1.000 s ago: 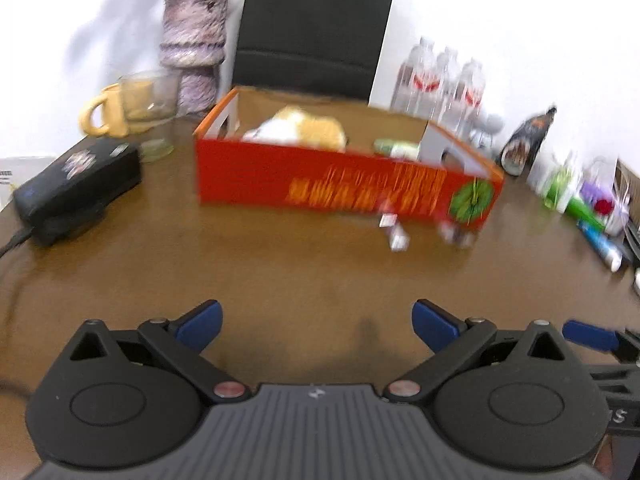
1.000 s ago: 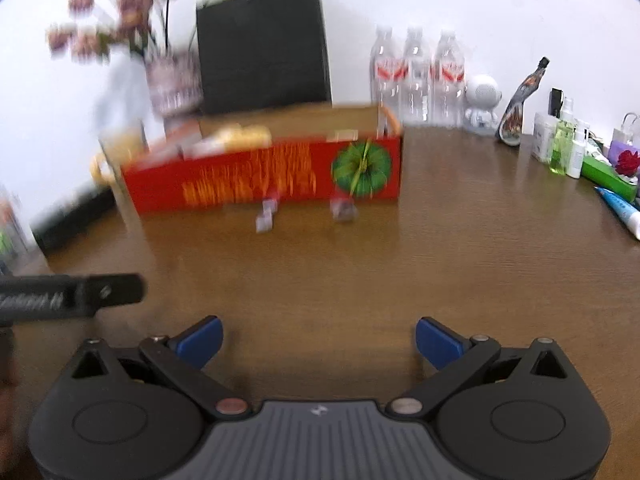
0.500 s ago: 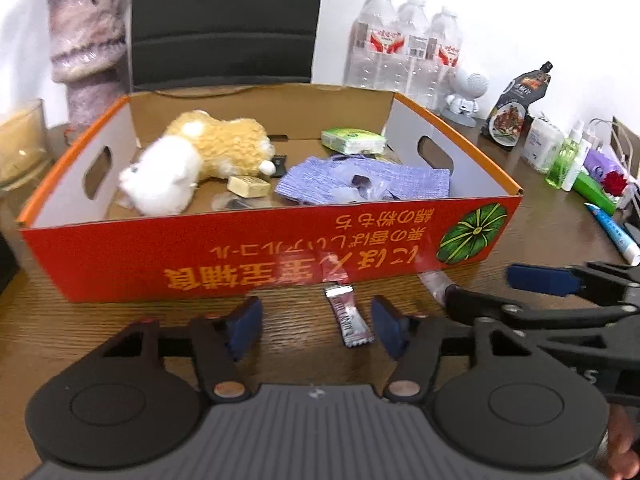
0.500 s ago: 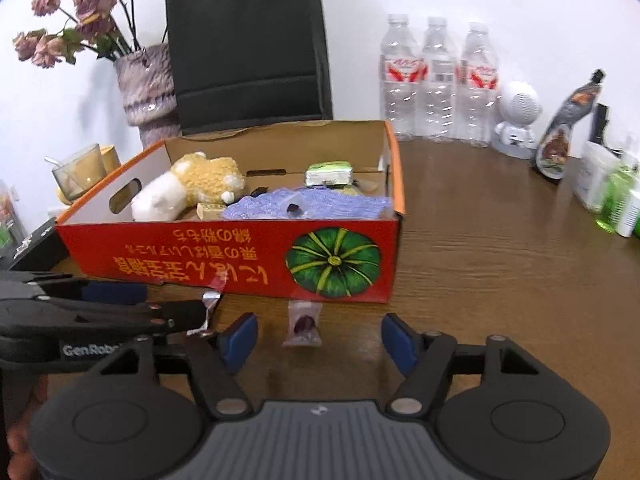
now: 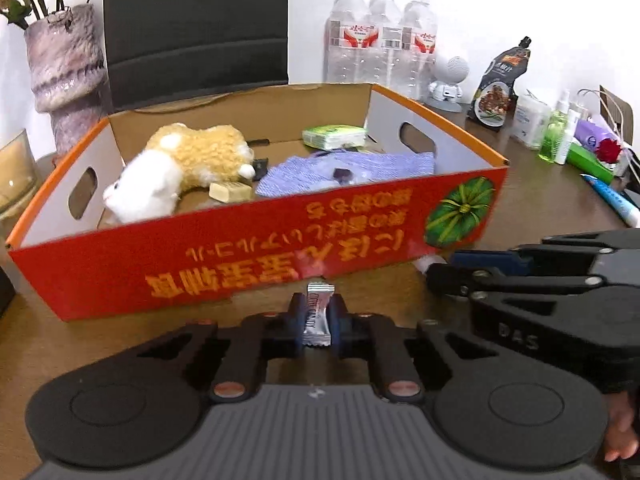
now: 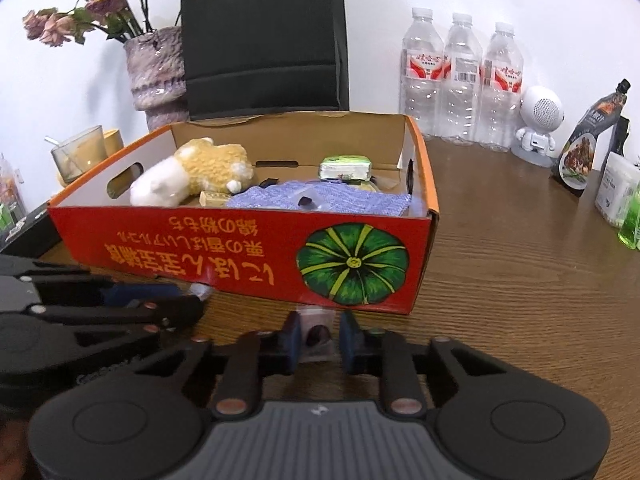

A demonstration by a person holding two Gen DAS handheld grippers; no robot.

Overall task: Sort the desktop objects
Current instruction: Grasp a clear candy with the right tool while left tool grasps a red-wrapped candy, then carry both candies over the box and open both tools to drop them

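My left gripper (image 5: 317, 322) is shut on a silver candy wrapper (image 5: 317, 312), just in front of the red cardboard box (image 5: 256, 264). My right gripper (image 6: 318, 336) is shut on a small clear packet with a dark sweet (image 6: 316, 334), also right at the box's (image 6: 224, 248) front wall. The box holds a plush toy (image 5: 180, 168), a purple cloth (image 5: 344, 170), a green tissue pack (image 5: 334, 136) and a small tan bar (image 5: 230, 191). The right gripper shows from the side in the left wrist view (image 5: 448, 268); the left one shows in the right wrist view (image 6: 192, 300).
Behind the box stand a black bag (image 6: 264, 36), a vase of dried flowers (image 6: 156, 68), three water bottles (image 6: 460, 76), a white robot speaker (image 6: 540, 124) and a sauce pouch (image 6: 588, 144). Glasses (image 6: 78, 156) sit left. Bottles and tubes (image 5: 560, 136) crowd the right table edge.
Both grippers moved forward to the box front and closed. The left one took hold of the silver candy, the right one of the clear packet; one second ago both were open.
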